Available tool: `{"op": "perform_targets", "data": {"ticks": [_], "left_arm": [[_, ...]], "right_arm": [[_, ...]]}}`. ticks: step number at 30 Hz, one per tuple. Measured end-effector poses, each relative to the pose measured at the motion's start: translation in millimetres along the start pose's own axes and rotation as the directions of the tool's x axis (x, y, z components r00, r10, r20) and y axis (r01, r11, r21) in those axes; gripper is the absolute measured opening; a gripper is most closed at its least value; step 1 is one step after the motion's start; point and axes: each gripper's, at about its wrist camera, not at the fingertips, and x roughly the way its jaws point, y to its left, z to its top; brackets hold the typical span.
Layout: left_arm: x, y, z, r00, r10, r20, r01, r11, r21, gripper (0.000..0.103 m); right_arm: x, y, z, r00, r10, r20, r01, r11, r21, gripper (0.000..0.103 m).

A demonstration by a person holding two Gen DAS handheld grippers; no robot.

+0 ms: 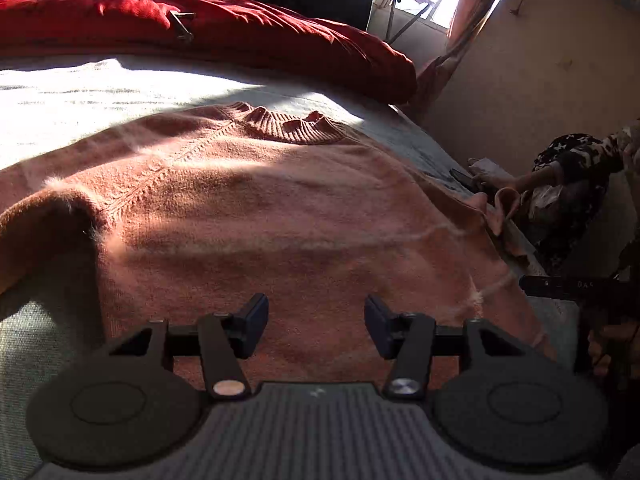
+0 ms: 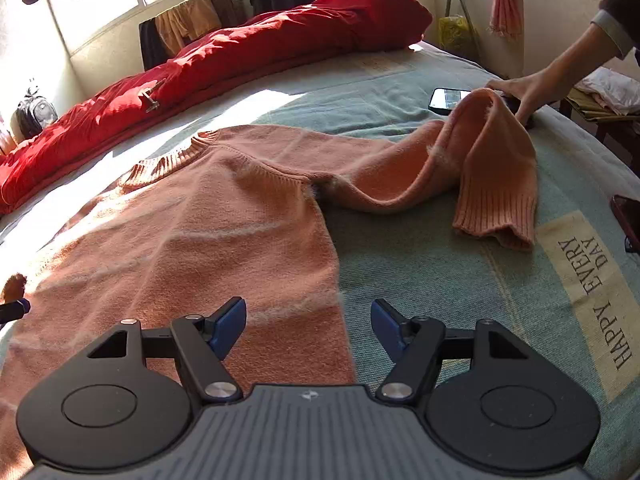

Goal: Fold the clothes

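Lying flat on a pale green bed, a salmon-pink knitted sweater fills both wrist views, its fuzzy yarn catching hard window light in bright bands. In the left wrist view the garment's left sleeve runs off the frame edge, so its cuff cannot be seen, and deep shadow hides the weave along that side. The ribbed round collar sits puckered at the far end of the body. The left gripper hangs over the lower body of the sweater, its dark jaws apart with nothing between them. At that view's right edge a person's patterned sleeve is only partly visible and hard to read in the shade.

In the right wrist view a rumpled red quilt stretches along the far side of the bed, with a small metal object on it too small to identify. The right gripper hovers over the sweater's side hem, blue-padded jaws wide apart and empty. The right sleeve lies doubled over itself, its ribbed cuff resting on the bedcover. A bare hand reaches in beside a phone, its arm cut off by the frame. Printed lettering on the cover reads "HAPPY EVERY DAY".
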Motion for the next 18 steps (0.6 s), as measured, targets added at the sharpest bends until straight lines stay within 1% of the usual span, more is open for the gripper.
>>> {"op": "perform_targets", "data": {"ticks": [1,2,3,5,7,8,9,10,11,12,13,14,15,17,18], "left_arm": [[4.6,3.1,-2.0,1.0,0.01,-0.017,-0.01,1.0,-0.008,0.053],[5.8,6.5,-3.4,1.0,0.003,-0.017,-0.004,1.0,-0.019,0.053],[5.7,8.0,-3.5,1.0,0.0,-0.017,-0.001,1.0,-0.026,0.054],[5.4,11.0,-3.7,1.0,-0.005,-0.018,0.005,0.999,-0.04,0.055],[6.3,9.8,-3.1,1.0,0.003,-0.018,-0.004,0.999,-0.05,0.056],[6.9,7.8,-2.9,1.0,0.015,-0.018,-0.016,0.999,-0.041,0.056],[6.6,6.1,-3.0,1.0,0.023,-0.018,-0.024,0.999,-0.032,0.056],[5.5,2.7,-3.1,0.999,0.042,-0.014,-0.042,0.999,-0.015,0.056],[3.8,1.3,-3.7,0.998,0.069,-0.011,-0.069,0.998,0.006,0.056],[1.1,1.3,-5.3,0.994,0.108,-0.014,-0.107,0.994,0.035,0.056],[-1.6,1.2,-6.9,0.989,0.146,-0.016,-0.145,0.987,0.065,0.056],[-3.8,2.2,-8.4,0.985,0.174,-0.02,-0.171,0.981,0.086,0.056],[-8.0,4.1,-8.8,0.98,0.197,-0.026,-0.194,0.976,0.104,0.056],[-17.6,4.5,-3.4,0.974,0.223,-0.032,-0.219,0.971,0.1,0.056],[-21.4,3.0,0.7,0.972,0.232,-0.026,-0.229,0.969,0.097,0.055]], "right_arm": [[3.2,-11.3,-4.1,1.0,0.012,-0.01,-0.011,1.0,0.029,0.073],[7.3,-20.4,-8.6,0.999,0.025,-0.025,-0.023,0.998,0.052,0.073],[11.1,-23.1,-13.1,0.999,0.037,-0.036,-0.035,0.998,0.058,0.073],[13.9,-16.1,-19.1,0.997,0.065,-0.033,-0.064,0.997,0.03,0.073],[17.2,2.4,-20.5,0.991,0.123,-0.059,-0.125,0.992,-0.03,0.063],[20.7,13.8,-20.6,0.991,0.105,-0.082,-0.111,0.991,-0.073,0.058],[23.5,24.2,-20.0,0.993,0.056,-0.1,-0.069,0.989,-0.129,0.051],[23.0,27.8,-17.5,0.993,0.026,-0.111,-0.044,0.986,-0.162,0.047],[19.8,24.1,-13.2,0.993,0.019,-0.12,-0.038,0.986,-0.163,0.029],[16.6,20.3,-8.9,0.992,0.011,-0.128,-0.032,0.986,-0.164,0.015],[13.8,15.3,-5.2,0.991,-0.01,-0.134,-0.013,0.985,-0.17,0.014],[11.5,8.4,-2.3,0.989,-0.052,-0.136,0.026,0.983,-0.184,0.01],[9.8,0.6,0.2,0.987,-0.07,-0.142,0.043,0.983,-0.18,0.011],[7.7,-12.3,3.2,0.987,-0.026,-0.16,0.006,0.992,-0.125,0.012],[5.1,-10.3,4.4,0.988,-0.026,-0.151,0.005,0.99,-0.14,0.015]]}}
